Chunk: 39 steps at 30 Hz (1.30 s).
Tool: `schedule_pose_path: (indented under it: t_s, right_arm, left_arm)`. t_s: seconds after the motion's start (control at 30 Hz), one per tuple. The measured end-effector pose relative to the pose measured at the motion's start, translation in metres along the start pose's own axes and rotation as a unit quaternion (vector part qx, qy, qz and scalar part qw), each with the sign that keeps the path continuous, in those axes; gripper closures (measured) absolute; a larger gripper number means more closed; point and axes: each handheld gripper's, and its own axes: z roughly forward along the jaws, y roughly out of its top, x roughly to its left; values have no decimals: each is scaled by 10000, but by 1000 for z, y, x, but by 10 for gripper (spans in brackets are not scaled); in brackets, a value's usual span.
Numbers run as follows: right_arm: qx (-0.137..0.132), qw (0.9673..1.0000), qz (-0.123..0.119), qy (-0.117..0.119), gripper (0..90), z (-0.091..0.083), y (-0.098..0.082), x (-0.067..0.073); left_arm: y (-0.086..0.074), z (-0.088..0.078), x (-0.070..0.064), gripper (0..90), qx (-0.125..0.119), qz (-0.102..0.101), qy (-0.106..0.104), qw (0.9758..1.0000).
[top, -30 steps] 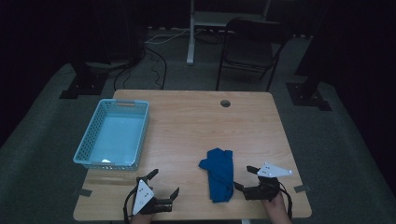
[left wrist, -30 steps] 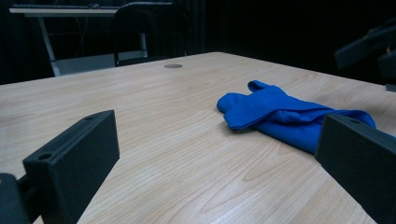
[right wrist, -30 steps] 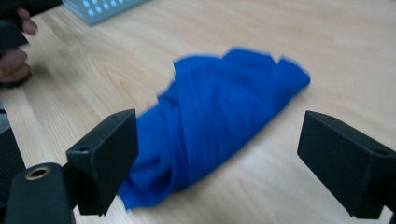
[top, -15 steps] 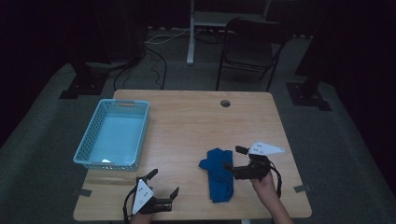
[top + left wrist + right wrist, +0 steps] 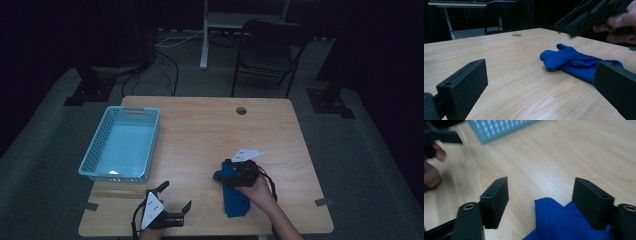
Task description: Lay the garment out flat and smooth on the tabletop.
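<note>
Now, right gripper [image 5: 226, 169]: over the upper end of the blue cloth [image 5: 234, 196], the person's hand [image 5: 260, 189] behind it. From the left gripper view it hangs just above the cloth's far side.
Right jaws: they've just been closing, yet a wide gap remains; in the right gripper view the cloth's top edge [image 5: 564, 220] sits between them, one pad against the fabric, the other clear of it. No grip yet.
Left gripper [image 5: 176, 204]: down at the near edge of the table [image 5: 200, 130], left of the cloth and apart from it.
Left jaws: spread wide, bare wood between them, holding nothing.
Blue cloth: crumpled lengthwise on the table's near right part, a rounded fold at its far end [image 5: 564, 56].
Basket [image 5: 122, 145]: pale blue, on the table's left side, well apart from the cloth.
</note>
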Motion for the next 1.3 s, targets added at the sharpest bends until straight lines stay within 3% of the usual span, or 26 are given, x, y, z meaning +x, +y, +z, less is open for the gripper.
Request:
schedule_pose_path:
  t_s: [0.23, 0.47, 0.63, 0.67, 0.7, 0.73, 0.77, 0.83, 0.87, 1.07, 1.3]
  right_arm:
    - [678, 9976, -128, -34, 315, 38, -9, -1]
    - [1005, 9945, -214, -225, 334, 52, -21, -5]
    - [966, 9942, -295, -362, 413, 53, -23, -5]
    - [939, 9932, -382, -570, 549, 52, -25, -5]
    - [939, 9932, -382, -570, 549, 52, -25, -5]
    - [939, 9928, -353, -651, 636, 50, -24, -6]
    - [939, 9928, -353, -651, 636, 50, -24, -6]
    - [929, 9924, -303, -752, 806, 47, -23, -9]
    - [891, 9929, -227, -753, 834, 45, -22, -10]
    - [568, 9962, -75, -654, 857, 26, -15, -11]
    - [70, 9976, 23, -695, 857, -19, -13, -10]
  left_arm:
    - [0, -1, 1, 0, 8, 1, -28, 10000]
    - [0, -1, 1, 1, 9, 16, -43, 10000]
    - [0, -1, 0, 0, 10, 22, -37, 10000]
    - [0, -1, 0, 0, 11, 28, -37, 10000]
    - [0, -1, 0, 0, 4, 20, -37, 10000]
    - [0, -1, 0, 0, 7, 11, -35, 10000]
    - [0, -1, 0, 0, 6, 11, -34, 10000]
    - [0, -1, 0, 1, 9, 7, -33, 10000]
    - [0, 0, 0, 0, 6, -3, -32, 10000]
    - [0, -1, 0, 0, 0, -26, -34, 10000]
    - [0, -1, 0, 0, -1, -44, -27, 10000]
